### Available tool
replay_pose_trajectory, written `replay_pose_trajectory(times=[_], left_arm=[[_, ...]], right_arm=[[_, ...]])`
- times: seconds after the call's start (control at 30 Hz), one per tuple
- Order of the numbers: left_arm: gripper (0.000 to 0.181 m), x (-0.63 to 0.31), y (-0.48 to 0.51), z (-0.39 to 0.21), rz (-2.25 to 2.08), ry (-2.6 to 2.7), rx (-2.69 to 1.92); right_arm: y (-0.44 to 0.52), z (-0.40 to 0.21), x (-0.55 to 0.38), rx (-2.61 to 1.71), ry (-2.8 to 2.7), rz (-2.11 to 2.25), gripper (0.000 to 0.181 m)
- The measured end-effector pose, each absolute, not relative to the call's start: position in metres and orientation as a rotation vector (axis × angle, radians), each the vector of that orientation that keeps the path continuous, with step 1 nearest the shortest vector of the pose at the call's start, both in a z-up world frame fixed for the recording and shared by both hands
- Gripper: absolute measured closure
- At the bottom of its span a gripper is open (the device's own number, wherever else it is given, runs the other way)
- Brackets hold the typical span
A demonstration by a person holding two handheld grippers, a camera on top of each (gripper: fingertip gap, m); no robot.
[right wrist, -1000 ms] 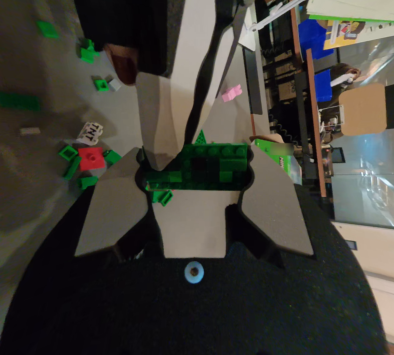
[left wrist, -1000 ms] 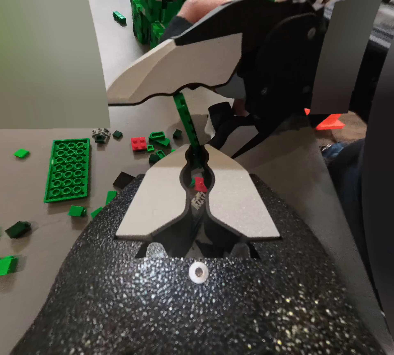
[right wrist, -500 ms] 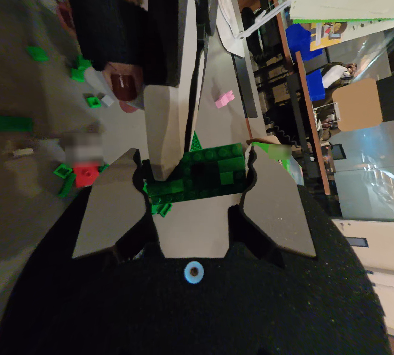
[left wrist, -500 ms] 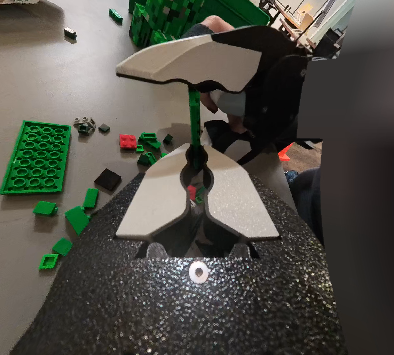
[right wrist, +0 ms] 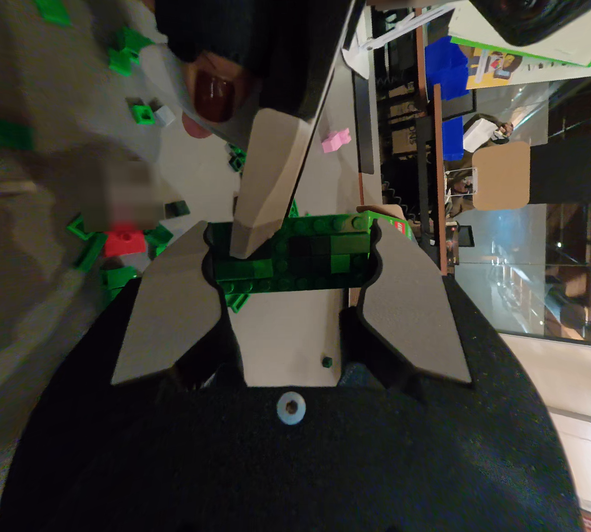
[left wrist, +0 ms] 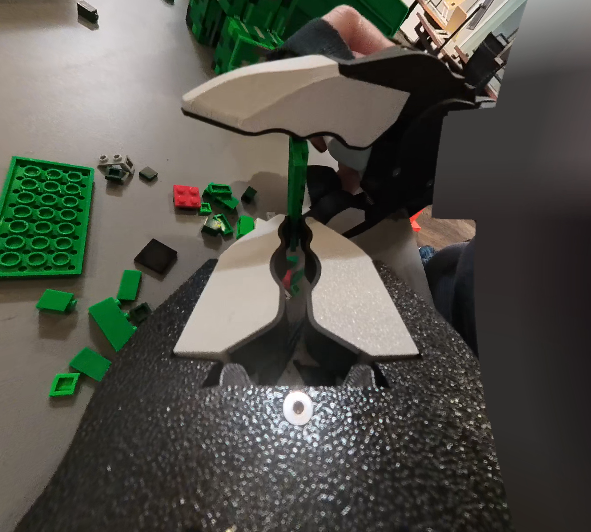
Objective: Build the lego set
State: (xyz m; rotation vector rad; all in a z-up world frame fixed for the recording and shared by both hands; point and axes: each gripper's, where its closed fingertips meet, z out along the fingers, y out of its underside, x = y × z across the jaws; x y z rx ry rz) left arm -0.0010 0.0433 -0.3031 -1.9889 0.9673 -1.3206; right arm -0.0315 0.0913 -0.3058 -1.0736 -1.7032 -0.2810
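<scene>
Gripping the thin green plate assembly (left wrist: 295, 184) edge-on, the left gripper (left wrist: 295, 229) has its fingers nearly together on the lower edge, while the right gripper's upper finger (left wrist: 287, 101) caps the top; loose green pieces and a red brick (left wrist: 187, 196) lie on the grey table (left wrist: 96, 85) below. In the right wrist view, the right gripper (right wrist: 289, 256) spans the assembly's (right wrist: 319, 253) width, fingers set wide and clamped on its ends. This looks like a mid-build press or handover; next calls for steady alignment. Whether a new piece sits under the left fingertip (right wrist: 256, 222) is hidden.
</scene>
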Motion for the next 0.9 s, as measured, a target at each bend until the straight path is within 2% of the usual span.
replay_pose_trajectory(times=[0.47,0.57,0.63,0.9], left_arm=[[0.174,0.006,0.039,-0.31,-0.956,1.188,-1.936],[0.176,-0.003,0.05,-0.319,-0.705,1.259,-1.923],[0.176,-0.003,0.049,-0.312,-0.74,1.229,-1.923],[0.176,-0.009,0.062,-0.313,-0.862,1.085,-1.943]], right_arm=[[0.085,-0.318,-0.025,-1.119,-1.824,-0.212,0.09],[0.082,-0.314,-0.024,-1.117,-1.809,-0.158,0.104],[0.081,-0.306,-0.024,-1.097,-1.775,-0.134,0.11],[0.093,-0.306,-0.029,-1.104,-1.659,-0.097,0.107]])
